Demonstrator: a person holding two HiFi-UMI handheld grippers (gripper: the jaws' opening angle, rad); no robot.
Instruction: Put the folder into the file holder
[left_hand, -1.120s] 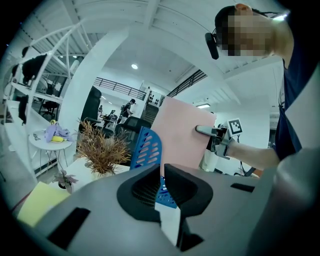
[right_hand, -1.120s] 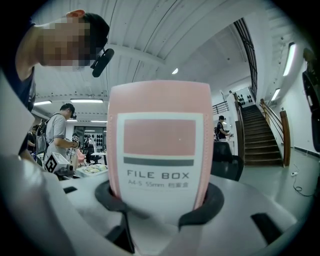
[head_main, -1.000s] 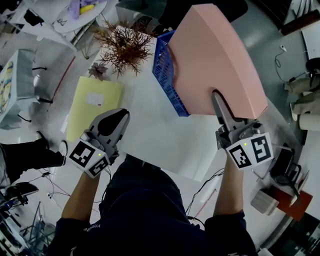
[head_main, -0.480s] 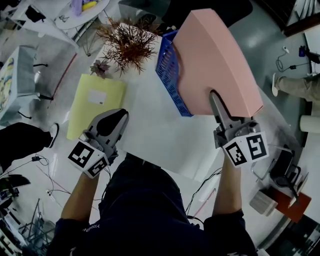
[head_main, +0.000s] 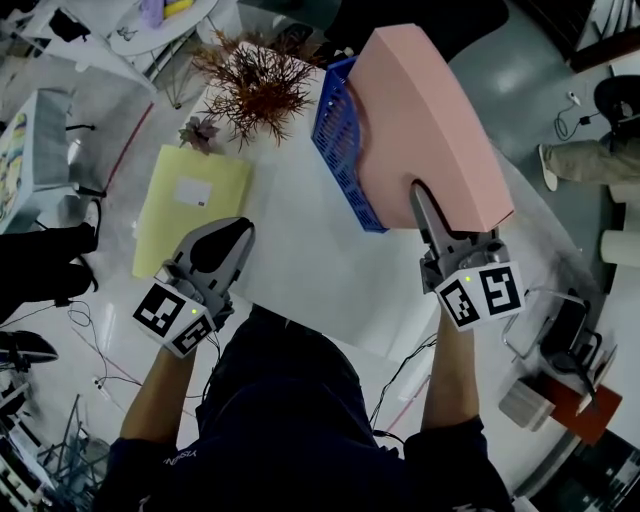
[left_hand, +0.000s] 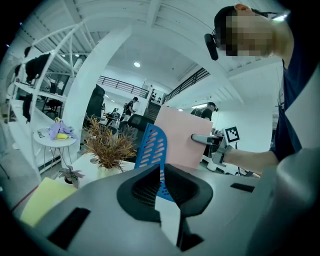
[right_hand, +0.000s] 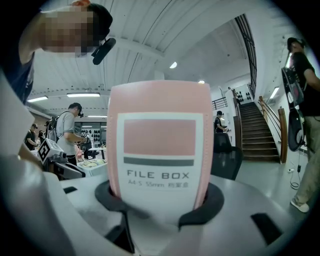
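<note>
A thick pink file box (head_main: 430, 120) is held up off the table, with my right gripper (head_main: 418, 195) shut on its spine end. In the right gripper view its labelled spine (right_hand: 157, 150) fills the space between the jaws. The box hangs right beside and partly over a blue mesh file holder (head_main: 335, 140), which stands on the white table (head_main: 300, 260). My left gripper (head_main: 225, 240) hovers at the table's near left edge, jaws together and empty. Its view shows the holder (left_hand: 152, 150) and the pink box (left_hand: 180, 142) ahead.
A yellow folder (head_main: 190, 205) lies flat at the table's left edge. A dried brown plant (head_main: 255, 85) and a small potted plant (head_main: 200, 133) stand at the far side. Cables and boxes lie on the floor at the right.
My right gripper has carried the pink box slightly left, closer over the blue holder. The left gripper has barely moved.
</note>
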